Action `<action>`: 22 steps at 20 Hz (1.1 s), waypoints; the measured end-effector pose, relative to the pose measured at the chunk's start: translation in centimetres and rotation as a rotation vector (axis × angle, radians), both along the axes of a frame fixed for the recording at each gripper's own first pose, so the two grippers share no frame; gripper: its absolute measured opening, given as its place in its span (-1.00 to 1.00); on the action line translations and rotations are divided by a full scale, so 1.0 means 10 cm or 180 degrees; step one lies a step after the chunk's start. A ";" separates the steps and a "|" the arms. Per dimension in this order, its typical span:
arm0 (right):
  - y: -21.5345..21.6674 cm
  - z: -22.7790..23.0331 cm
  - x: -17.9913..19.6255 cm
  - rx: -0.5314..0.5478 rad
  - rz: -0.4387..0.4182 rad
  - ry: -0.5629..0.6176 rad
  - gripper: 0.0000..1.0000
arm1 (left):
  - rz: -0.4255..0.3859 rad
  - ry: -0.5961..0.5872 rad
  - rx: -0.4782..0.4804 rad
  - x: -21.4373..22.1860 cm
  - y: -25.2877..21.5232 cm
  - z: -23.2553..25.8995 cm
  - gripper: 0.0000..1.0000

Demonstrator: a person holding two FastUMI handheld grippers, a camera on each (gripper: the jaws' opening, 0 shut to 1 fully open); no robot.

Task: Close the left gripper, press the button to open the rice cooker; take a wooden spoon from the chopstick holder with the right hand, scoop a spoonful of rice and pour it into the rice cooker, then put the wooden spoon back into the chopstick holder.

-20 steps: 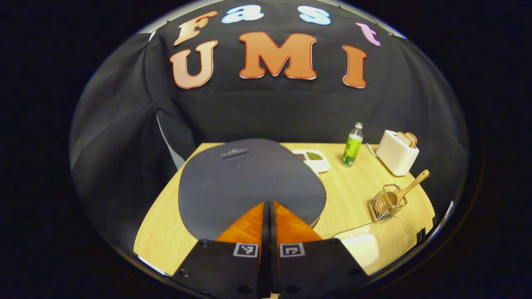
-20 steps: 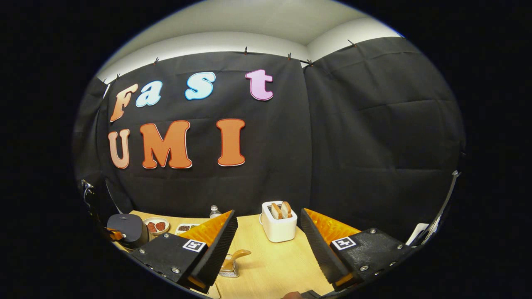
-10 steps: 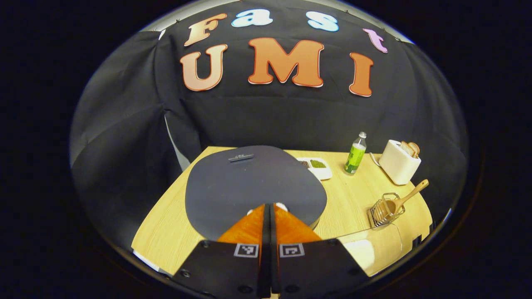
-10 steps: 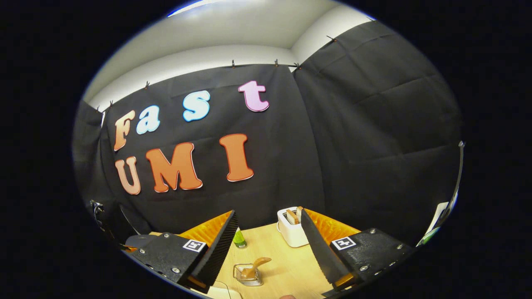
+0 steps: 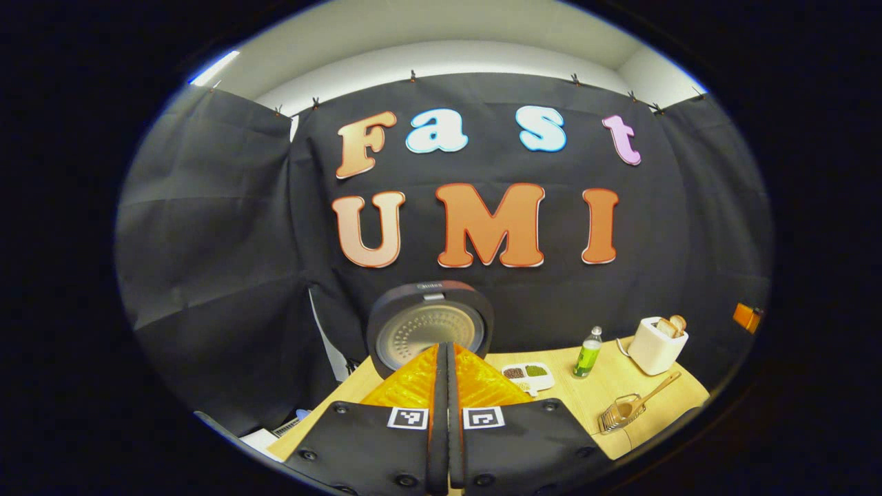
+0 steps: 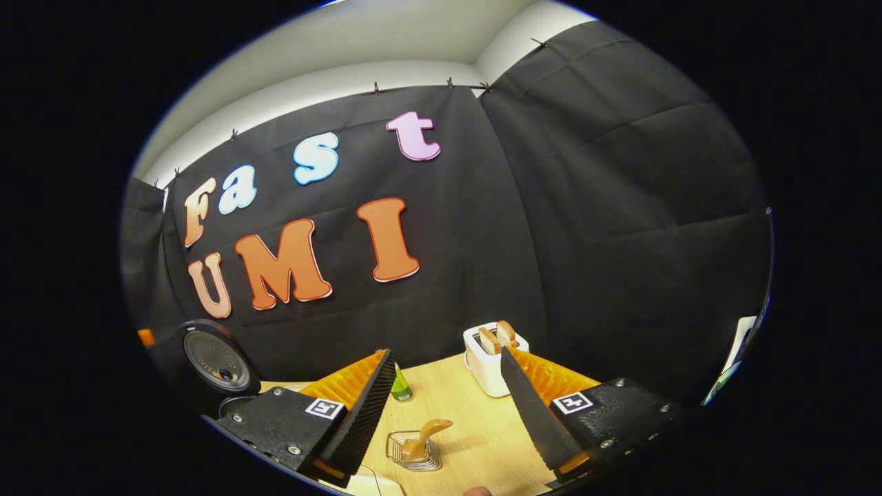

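The dark rice cooker's lid [image 5: 431, 331] stands open and upright, its round metal inner plate facing me. My left gripper [image 5: 446, 350] is shut with nothing held, its tips low in front of that lid. The lid also shows at the far left of the right gripper view [image 6: 217, 358]. A wooden spoon [image 6: 427, 435] leans in the wire chopstick holder [image 6: 413, 451] on the table, below and between the fingers of my open right gripper [image 6: 446, 355], which hangs above it. In the left gripper view, holder and spoon [image 5: 623, 408] lie at the right.
On the light wooden table [image 5: 599, 386] are a white toaster [image 5: 658, 344] with bread slices, a green bottle [image 5: 587, 353] and a white tray of grains [image 5: 527, 375]. The toaster [image 6: 493, 358] and bottle [image 6: 400, 391] stand behind the holder.
The rice cooker lid, flat and shut under the left gripper before, has sprung up open. The left gripper has risen and tilted upward. The right gripper has barely shifted over the holder.
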State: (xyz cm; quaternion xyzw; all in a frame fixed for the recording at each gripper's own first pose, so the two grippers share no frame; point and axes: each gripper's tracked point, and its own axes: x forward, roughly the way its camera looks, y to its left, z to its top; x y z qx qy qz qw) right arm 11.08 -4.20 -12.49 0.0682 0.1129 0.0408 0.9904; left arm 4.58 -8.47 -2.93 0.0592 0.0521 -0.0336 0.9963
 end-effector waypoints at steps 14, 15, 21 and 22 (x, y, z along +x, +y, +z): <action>0.47 -1.70 0.37 -0.0016 0.0249 0.0907 0.89 | 0.0489 -0.0278 -0.0033 -0.52 0.70 0.39 -0.05; 0.50 -1.80 0.38 -0.0030 0.0263 0.0973 0.89 | 0.0522 -0.0300 -0.0014 -0.54 0.74 0.42 0.07; 0.72 -2.23 0.33 0.0211 0.0375 0.1383 0.76 | 0.0716 -0.0249 0.0154 -0.62 0.91 0.33 0.77; 0.75 -2.27 0.34 0.0221 0.0392 0.1409 0.66 | 0.0734 -0.0242 0.0166 -0.63 0.94 0.32 0.88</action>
